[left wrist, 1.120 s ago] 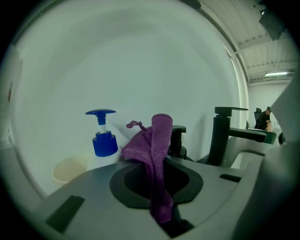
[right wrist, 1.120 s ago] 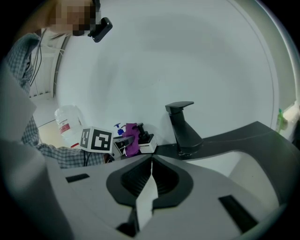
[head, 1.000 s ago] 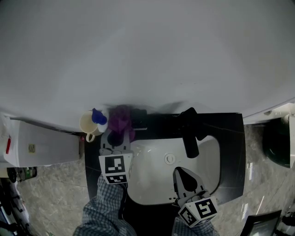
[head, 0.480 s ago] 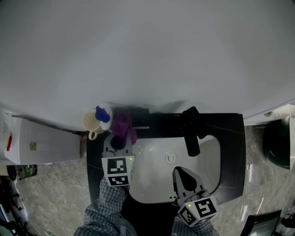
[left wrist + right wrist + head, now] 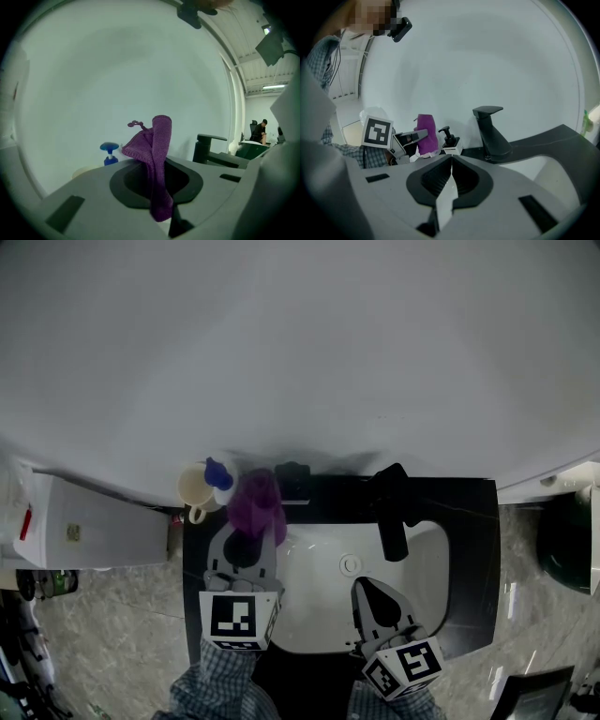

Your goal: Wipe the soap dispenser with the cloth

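Drawn back from the soap dispenser, left hand-held gripper clenches the cloth — wiping looks unfinished; right hand-held gripper closed, empty.

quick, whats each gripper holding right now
Left gripper: shut on the cloth.
Right gripper: shut, empty.

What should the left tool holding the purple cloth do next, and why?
Probably ease the left tool forward and a little to the right, to press the purple cloth against the soap dispenser. The cloth is clamped in that tool's jaws and stands just beside the dispenser, apparently not on it. The right tool is shut and empty, so it plays no part.
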Tool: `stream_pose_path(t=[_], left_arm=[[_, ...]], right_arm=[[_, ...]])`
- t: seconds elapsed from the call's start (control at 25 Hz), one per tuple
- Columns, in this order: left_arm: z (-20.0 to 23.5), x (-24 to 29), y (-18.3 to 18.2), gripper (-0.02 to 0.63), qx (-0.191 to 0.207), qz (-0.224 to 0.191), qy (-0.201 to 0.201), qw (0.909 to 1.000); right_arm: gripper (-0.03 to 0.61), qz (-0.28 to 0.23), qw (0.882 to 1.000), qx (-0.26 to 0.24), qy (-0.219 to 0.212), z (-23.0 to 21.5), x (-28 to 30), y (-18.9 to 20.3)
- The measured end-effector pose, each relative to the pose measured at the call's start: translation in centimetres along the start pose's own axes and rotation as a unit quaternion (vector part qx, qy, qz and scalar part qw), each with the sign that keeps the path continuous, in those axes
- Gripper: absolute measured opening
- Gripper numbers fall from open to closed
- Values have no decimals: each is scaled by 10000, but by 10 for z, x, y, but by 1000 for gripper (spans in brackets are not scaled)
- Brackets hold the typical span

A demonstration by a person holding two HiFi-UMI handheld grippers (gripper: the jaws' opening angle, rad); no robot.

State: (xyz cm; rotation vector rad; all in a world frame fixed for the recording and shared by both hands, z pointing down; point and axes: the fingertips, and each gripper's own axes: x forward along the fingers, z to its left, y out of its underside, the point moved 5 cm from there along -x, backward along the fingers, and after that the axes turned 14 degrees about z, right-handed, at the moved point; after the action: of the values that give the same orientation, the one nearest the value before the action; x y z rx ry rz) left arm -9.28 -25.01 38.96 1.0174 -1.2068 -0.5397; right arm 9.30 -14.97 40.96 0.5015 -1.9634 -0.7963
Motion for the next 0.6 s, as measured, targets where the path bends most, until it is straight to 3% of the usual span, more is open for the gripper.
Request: stream_pose_path(t=[0.08,0.6], left_arm=[[-5,5,-7,60,136,-151,72,9998],[-23,48,17,60,439,236,303,9983]], right_arm=[[19,39,10000,2,-14,-1,1,2],[19,61,9999,78,129,-14,-3,10]])
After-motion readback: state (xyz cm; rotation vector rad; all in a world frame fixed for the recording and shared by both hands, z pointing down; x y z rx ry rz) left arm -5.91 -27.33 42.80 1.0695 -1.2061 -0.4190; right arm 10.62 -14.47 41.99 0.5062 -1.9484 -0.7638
